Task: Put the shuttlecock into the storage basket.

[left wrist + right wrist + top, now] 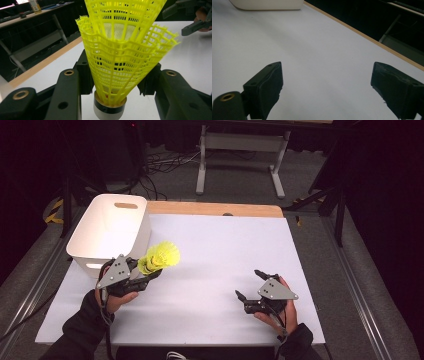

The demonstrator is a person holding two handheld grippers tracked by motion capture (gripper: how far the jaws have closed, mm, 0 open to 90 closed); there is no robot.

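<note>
Shuttlecocks, bright yellow plastic ones nested into each other, sit pinched in the left gripper, whose black jaws are clamped against the lower part of the mesh skirt. In the left gripper view the stack rises straight up between the two jaws, with the dark band and white cork base at the bottom and a second skirt poking out above the first. From the high view the bundle is held tilted, skirts pointing up and to the right, just in front of the white bin that stands at the far left corner of the table. The person's left hand wraps the gripper body near the table's left edge. Over on the other side, well apart, the right gripper rests low near the right front of the white surface, its jaws spread wide with nothing between them; the right gripper view shows bare tabletop between the two pads and the bin's edge far off at the top.
</note>
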